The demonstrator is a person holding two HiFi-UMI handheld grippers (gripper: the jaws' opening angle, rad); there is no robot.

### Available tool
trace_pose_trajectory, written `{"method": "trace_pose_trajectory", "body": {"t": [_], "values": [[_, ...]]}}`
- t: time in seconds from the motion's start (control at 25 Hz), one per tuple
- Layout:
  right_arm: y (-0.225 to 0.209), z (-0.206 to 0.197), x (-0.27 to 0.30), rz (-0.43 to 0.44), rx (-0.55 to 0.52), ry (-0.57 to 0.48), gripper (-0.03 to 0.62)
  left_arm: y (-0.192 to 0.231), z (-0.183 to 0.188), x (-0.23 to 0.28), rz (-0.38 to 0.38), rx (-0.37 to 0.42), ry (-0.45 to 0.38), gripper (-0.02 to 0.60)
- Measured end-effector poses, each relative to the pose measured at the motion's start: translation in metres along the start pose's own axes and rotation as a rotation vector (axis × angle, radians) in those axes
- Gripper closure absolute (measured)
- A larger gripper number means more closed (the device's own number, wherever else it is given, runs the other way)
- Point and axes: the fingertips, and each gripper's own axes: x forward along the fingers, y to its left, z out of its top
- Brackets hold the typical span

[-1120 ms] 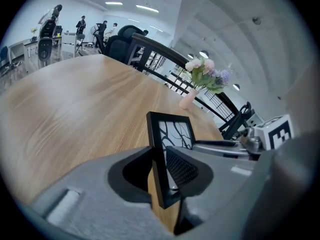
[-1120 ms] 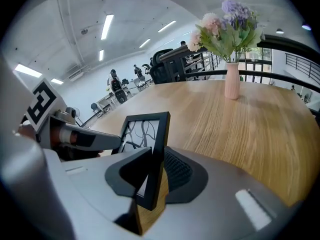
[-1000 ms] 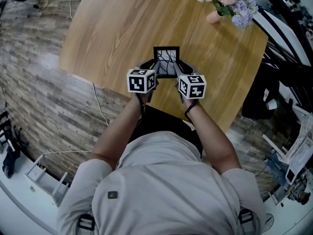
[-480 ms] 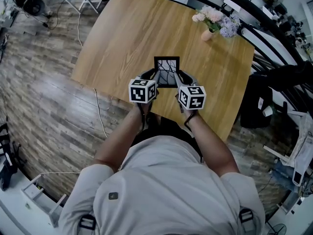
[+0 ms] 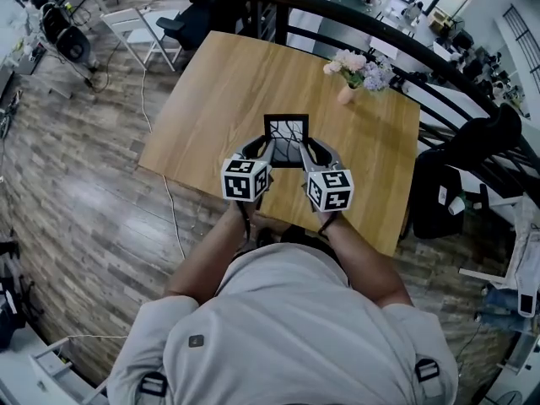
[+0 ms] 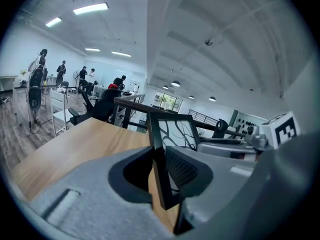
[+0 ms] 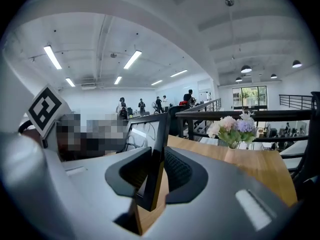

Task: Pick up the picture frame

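The picture frame (image 5: 286, 129) is black-edged, with a dark branch pattern on white, and hangs upright in the air above the wooden table (image 5: 211, 91). My left gripper (image 5: 267, 147) is shut on the frame's left edge and my right gripper (image 5: 305, 148) on its right edge. In the left gripper view the frame's black edge (image 6: 156, 149) stands pinched between the dark pads (image 6: 182, 169) of the left gripper (image 6: 159, 170). The right gripper view shows the frame's other edge (image 7: 159, 144) clamped the same way in the right gripper (image 7: 157, 172).
A small vase of pink and purple flowers (image 5: 354, 70) stands at the table's far right. A black railing (image 5: 439, 91) runs behind the table. A dark chair with a bag (image 5: 439, 197) sits to the right, and a white folding chair (image 5: 126, 28) at the far left.
Both grippers have risen together with the picture frame held between them. The table and floor now look farther below, and more of the room shows.
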Motion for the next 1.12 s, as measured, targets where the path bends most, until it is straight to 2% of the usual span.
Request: {"method": "trace_pose_trajectory", "body": {"t": [0.2, 0.68, 1.12], "values": [[0.007, 0.021, -0.022, -0.037, -0.018, -0.053, 0.505, -0.018, 0.02, -0.02, -0.035, 0.061, -0.052, 0.499], [0.0, 0.029, -0.071, -0.08, -0.002, -0.105, 0.507, -0.062, 0.025, -0.039, -0.09, 0.091, -0.074, 0.5], [-0.036, 0.008, -0.187, -0.075, -0.01, -0.132, 0.507, -0.178, -0.01, -0.062, -0.103, 0.109, -0.082, 0.5]]}}
